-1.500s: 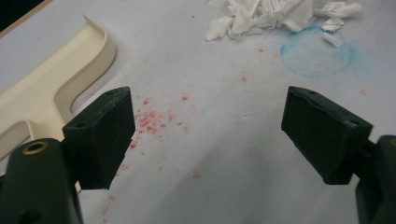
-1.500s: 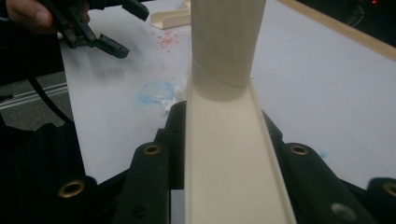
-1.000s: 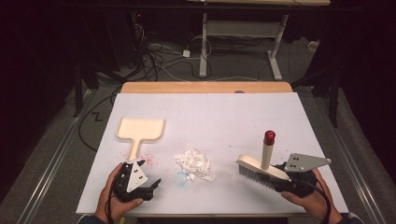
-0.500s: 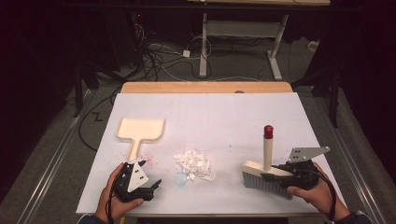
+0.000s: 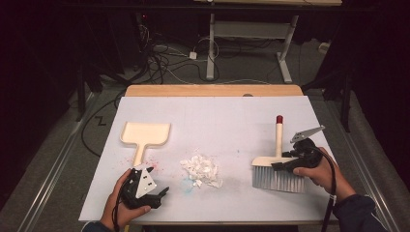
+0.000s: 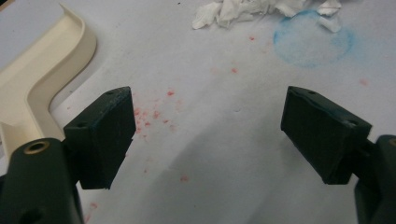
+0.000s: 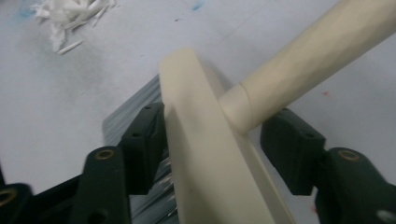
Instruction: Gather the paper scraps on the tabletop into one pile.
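The brush [image 7: 205,154] is clamped at its cream head by the right claw [image 7: 219,149], bristles seen behind one jaw in the right gripper view. In the left gripper view, the left claw [image 6: 205,135] is spread wide over the bare tabletop [image 6: 224,116]; the dustpan [image 6: 37,88] is seen beside it, paper scraps [image 6: 243,9] beyond.

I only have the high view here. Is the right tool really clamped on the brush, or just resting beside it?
Observer: In the right gripper view, the right tool straddles the wooden block of the brush, one jaw on each side, by the handle joint.
Operator: And the left tool?
Observer: The left tool is open, with only the red-specked table between its jaws.
Operator: Is it on the dustpan yet?
Observer: No, the dustpan lies beside one jaw, outside the gap.
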